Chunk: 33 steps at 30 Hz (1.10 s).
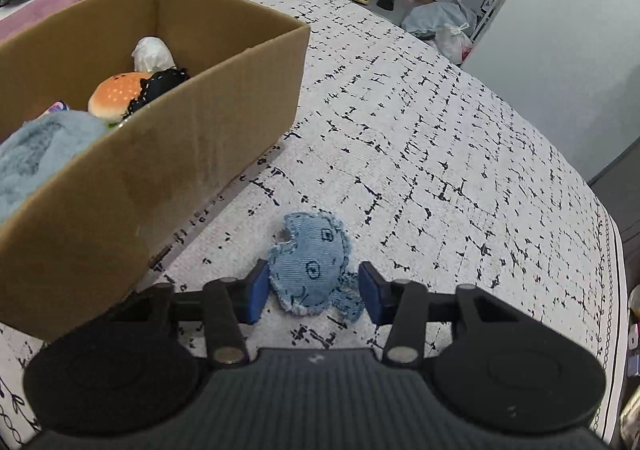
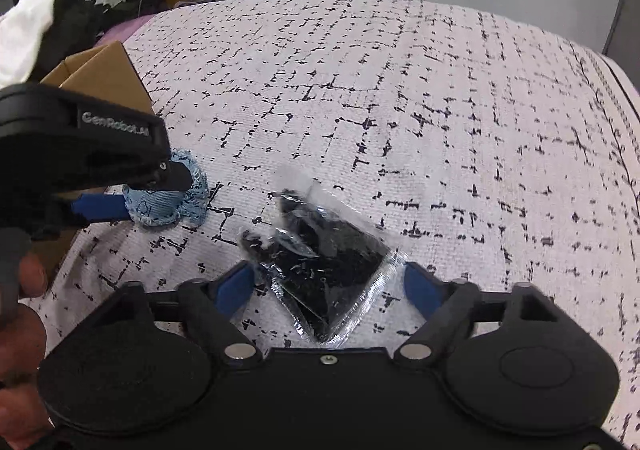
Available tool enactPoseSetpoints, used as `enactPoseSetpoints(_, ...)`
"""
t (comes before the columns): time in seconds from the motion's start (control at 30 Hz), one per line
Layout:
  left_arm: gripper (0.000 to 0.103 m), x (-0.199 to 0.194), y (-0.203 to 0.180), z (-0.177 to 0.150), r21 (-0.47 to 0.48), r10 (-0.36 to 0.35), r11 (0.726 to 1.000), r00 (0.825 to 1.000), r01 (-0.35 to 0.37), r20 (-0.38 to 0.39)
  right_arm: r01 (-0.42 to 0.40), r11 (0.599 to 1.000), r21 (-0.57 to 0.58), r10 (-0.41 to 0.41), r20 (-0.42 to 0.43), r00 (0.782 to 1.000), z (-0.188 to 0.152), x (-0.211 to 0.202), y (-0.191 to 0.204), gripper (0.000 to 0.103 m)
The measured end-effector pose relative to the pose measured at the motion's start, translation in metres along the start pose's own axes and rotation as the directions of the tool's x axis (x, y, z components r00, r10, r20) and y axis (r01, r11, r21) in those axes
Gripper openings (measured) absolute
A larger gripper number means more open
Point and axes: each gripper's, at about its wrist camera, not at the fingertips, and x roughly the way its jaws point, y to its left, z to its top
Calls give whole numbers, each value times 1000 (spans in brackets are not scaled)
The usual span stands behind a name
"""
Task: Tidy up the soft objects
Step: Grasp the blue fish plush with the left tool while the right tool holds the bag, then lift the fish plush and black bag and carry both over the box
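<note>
Low in the frame, the left gripper (image 1: 313,296) sits with its blue-padded jaws spread wide on either side of a blue denim plush (image 1: 310,270), which lies flat on the white, black-flecked bedspread (image 1: 440,138). The left pad looks to be just touching the toy's edge; the right pad stands just beside its frayed tail. Across the upper left, a cardboard box (image 1: 192,138) holds a burger plush (image 1: 114,96), a black stitched piece (image 1: 160,86), a white bundle (image 1: 152,54) and a fuzzy light-blue item (image 1: 36,158) at the near corner.
</note>
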Motion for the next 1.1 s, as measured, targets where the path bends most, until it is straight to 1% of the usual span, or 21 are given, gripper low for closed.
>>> enactPoseSetpoints(0.03, 24, 1, 0, 0, -2, -2, 1000, 1000, 2, -12, -6, 1000, -4, 6, 2, 1000, 0, -1, 1, 60)
enactPoseSetpoints(0.07, 23, 2, 1, -1, -7, -8, 1000, 1000, 7, -25, -11, 1000, -5, 11, 6, 1000, 0, -2, 1, 57)
enactPoseSetpoints(0.1, 20, 2, 1, -2, -11, -11, 1000, 1000, 11, -24, -11, 1000, -6, 11, 6, 1000, 1, -3, 1, 55)
enactPoseSetpoints(0.17, 13, -3, 1, -4, 0, -21, 1000, 1000, 21, -20, -12, 1000, -14, 12, 11, 1000, 0, -5, 2, 48)
enactPoseSetpoints(0.27, 6, -13, 3, -6, 6, -53, 999, 998, 53, -19, -3, 1000, -4, 3, 14, 1000, -2, -10, -1, 41)
enactPoseSetpoints(0.47, 6, -42, 4, -4, 36, -90, 995, 996, 91, -12, 14, 1000, 20, -14, 43, 999, -1, -34, -3, 37)
enactPoseSetpoints(0.53, 6, -53, 3, -3, 53, -102, 993, 995, 103, -12, 12, 1000, 25, -13, 57, 998, -1, -41, -1, 37)
enactPoseSetpoints(0.73, 6, -82, 4, -3, 98, -141, 985, 990, 141, -8, -2, 999, 49, 0, 59, 998, -2, -59, 3, 37)
enactPoseSetpoints(0.93, 6, -110, 11, 1, 139, -171, 976, 985, 168, 11, 9, 998, 57, -14, 90, 996, 0, -85, 11, 37)
enactPoseSetpoints(1.1, 6, -131, 19, 6, 158, -211, 966, 977, 205, 22, 17, 997, 70, -24, 110, 994, 0, -105, 22, 37)
